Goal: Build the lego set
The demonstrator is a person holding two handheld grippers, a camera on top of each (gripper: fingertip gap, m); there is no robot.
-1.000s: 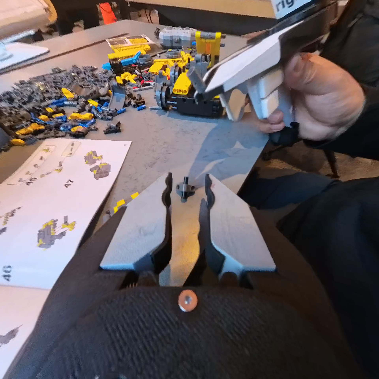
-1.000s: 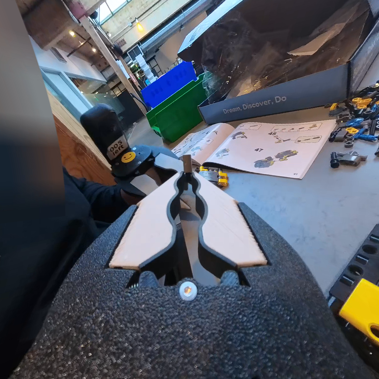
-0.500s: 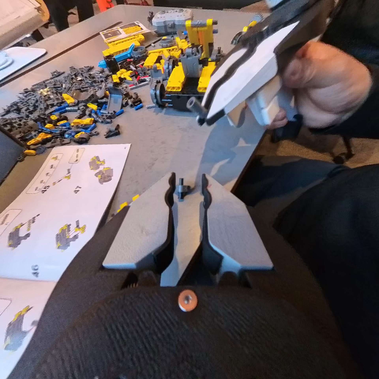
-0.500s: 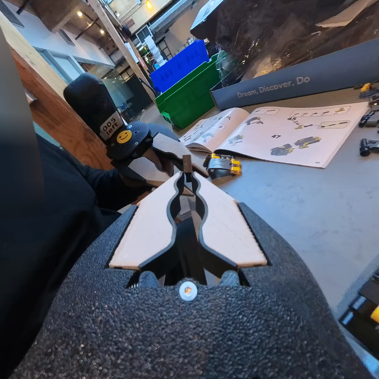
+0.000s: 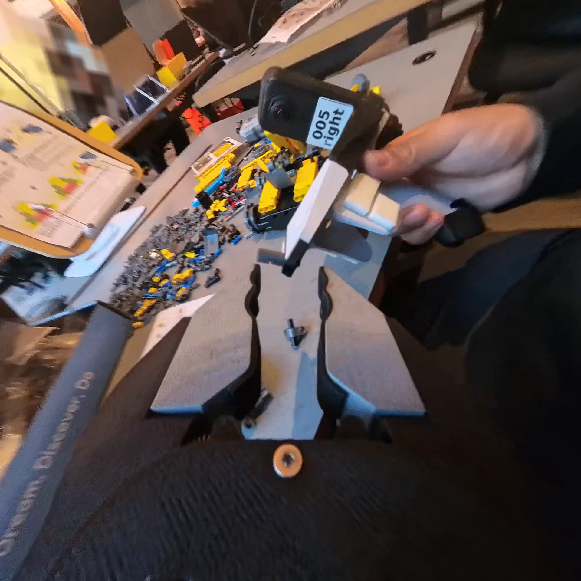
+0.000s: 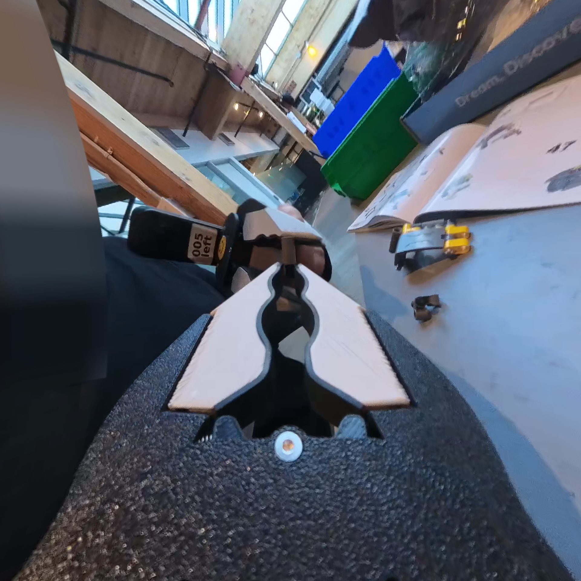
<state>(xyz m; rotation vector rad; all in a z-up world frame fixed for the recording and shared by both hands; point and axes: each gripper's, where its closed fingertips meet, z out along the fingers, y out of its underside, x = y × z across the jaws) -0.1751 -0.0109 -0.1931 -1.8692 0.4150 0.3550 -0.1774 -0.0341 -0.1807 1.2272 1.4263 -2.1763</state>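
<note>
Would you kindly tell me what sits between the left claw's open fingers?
A small dark grey connector piece lies loose on the grey tabletop, touching neither finger of the left claw. Its underside is hidden.

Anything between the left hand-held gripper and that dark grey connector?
Nothing visible. The small dark grey plastic connector lies on the grey table between the open jaws of the left hand-held gripper; the right hand-held gripper holds a grey peg beyond them.
</note>
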